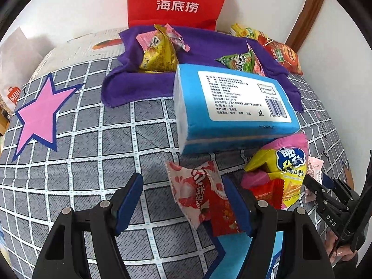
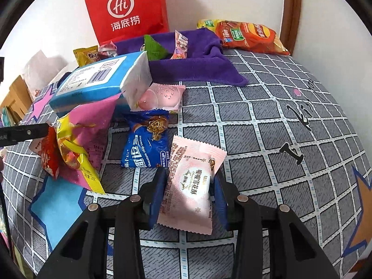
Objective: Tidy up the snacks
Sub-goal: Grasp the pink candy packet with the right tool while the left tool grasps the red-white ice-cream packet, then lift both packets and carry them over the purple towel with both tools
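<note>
My left gripper (image 1: 183,200) is open; a red-and-white snack packet (image 1: 204,197) lies between its jaws, nearer the right one. A yellow-and-pink chip bag (image 1: 283,167) lies to its right. My right gripper (image 2: 189,189) has its jaws on both sides of a pale pink nougat packet (image 2: 190,183) and is shut on it, low over the bed. A blue cookie packet (image 2: 146,144) lies just ahead of it. Several snacks sit on the purple towel (image 1: 148,81), which also shows in the right wrist view (image 2: 197,67).
A blue tissue pack (image 1: 232,107) lies mid-bed, its end resting on a pink jelly packet (image 2: 162,97). A red paper bag (image 1: 176,2) stands against the wall. An orange chip bag (image 2: 251,37) lies at the far right corner. The grid bedsheet (image 1: 93,144) covers everything.
</note>
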